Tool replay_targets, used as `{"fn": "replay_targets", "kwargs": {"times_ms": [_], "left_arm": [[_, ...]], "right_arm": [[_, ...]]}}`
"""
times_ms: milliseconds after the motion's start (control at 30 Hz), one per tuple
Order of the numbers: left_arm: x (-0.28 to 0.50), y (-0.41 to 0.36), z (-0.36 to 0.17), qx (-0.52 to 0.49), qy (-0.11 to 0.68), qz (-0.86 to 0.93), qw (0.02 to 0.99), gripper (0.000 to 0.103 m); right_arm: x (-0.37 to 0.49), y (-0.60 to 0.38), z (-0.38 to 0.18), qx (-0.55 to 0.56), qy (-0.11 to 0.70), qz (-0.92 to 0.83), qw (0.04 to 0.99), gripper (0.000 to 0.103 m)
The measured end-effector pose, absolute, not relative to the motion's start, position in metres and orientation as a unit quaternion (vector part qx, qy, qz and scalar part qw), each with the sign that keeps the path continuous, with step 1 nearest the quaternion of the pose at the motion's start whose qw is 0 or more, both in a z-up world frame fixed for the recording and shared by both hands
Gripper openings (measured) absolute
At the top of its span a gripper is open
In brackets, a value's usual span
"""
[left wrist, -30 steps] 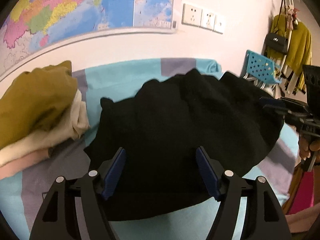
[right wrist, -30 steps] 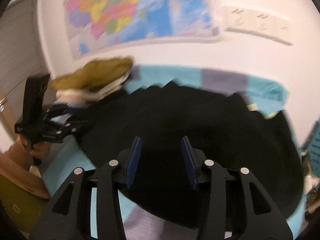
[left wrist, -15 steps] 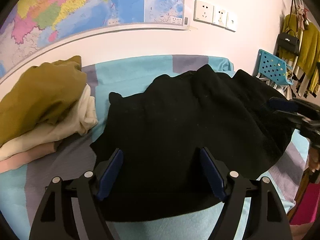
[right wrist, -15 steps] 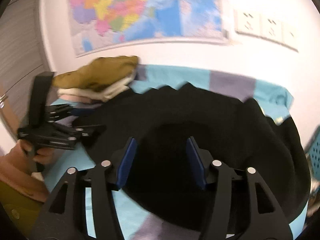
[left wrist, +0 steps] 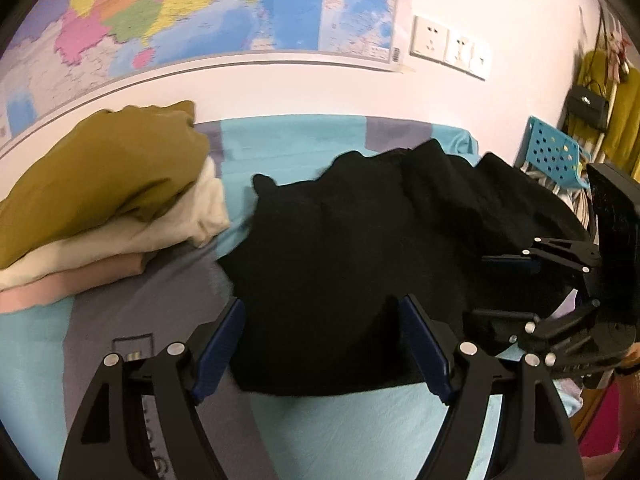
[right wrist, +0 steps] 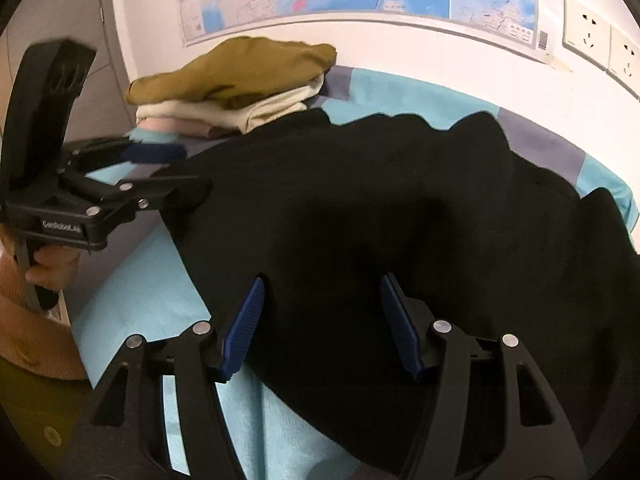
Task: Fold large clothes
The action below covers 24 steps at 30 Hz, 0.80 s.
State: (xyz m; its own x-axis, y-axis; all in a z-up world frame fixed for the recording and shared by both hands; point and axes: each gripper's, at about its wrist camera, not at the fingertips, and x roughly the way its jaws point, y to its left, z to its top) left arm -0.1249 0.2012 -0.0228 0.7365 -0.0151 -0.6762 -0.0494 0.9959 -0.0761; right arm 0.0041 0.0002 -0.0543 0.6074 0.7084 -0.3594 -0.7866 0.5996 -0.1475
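The black garment [left wrist: 380, 248] looks soft and floppy, so it will likely bend and sag wherever it is lifted; it seems thick and a bit heavy for cloth, not slippery, and nothing on it can break; the best places to grab are probably its edges and corners, like the near hem just in front of the left gripper [left wrist: 322, 348], since a pinch in the middle would only bunch it up; it is plain black, wrinkled and lumpy, with a wavy far edge, and so dark that its folds are hard to see; it lies spread on the blue and grey sheet [left wrist: 340, 432], ahead of and under both sets of jaws; the left gripper's jaws are wide apart with nothing pinched, the cloth lying below the gap; the right gripper [right wrist: 322, 326] has just been opening its jaws, and they are apart too, above the cloth with nothing squeezed between them; a pile of folded clothes [left wrist: 104, 200] sits well off to the left of the left jaws.
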Motion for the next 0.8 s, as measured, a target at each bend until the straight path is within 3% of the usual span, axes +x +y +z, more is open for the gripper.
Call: {"fn": "replay_targets", "kwargs": {"times_ms": [167, 267, 367, 633, 800], "left_arm": [[-0.144, 0.226, -0.017, -0.09, 0.353, 0.003, 0.931, 0.077], [-0.152, 0.236, -0.017, -0.104, 0.352, 0.004, 0.93, 0.077], [-0.158, 0.241, -0.021, -0.12, 0.358, -0.001, 0.926, 0.077], [-0.167, 0.239, -0.036, -0.139, 0.381, -0.016, 0.914, 0.077], [-0.166, 0.235, -0.044, -0.157, 0.392, -0.034, 0.906, 0.077]], "right_arm": [[-0.02, -0.004, -0.041, -0.15, 0.099, 0.434, 0.883, 0.061], [-0.035, 0.0, -0.042, -0.173, 0.084, 0.449, 0.872, 0.072], [-0.049, 0.023, -0.053, -0.238, 0.067, 0.441, 0.863, 0.076], [-0.045, 0.059, -0.084, -0.318, 0.048, 0.386, 0.865, 0.076], [-0.042, 0.06, -0.086, -0.329, 0.032, 0.358, 0.873, 0.063]]}}
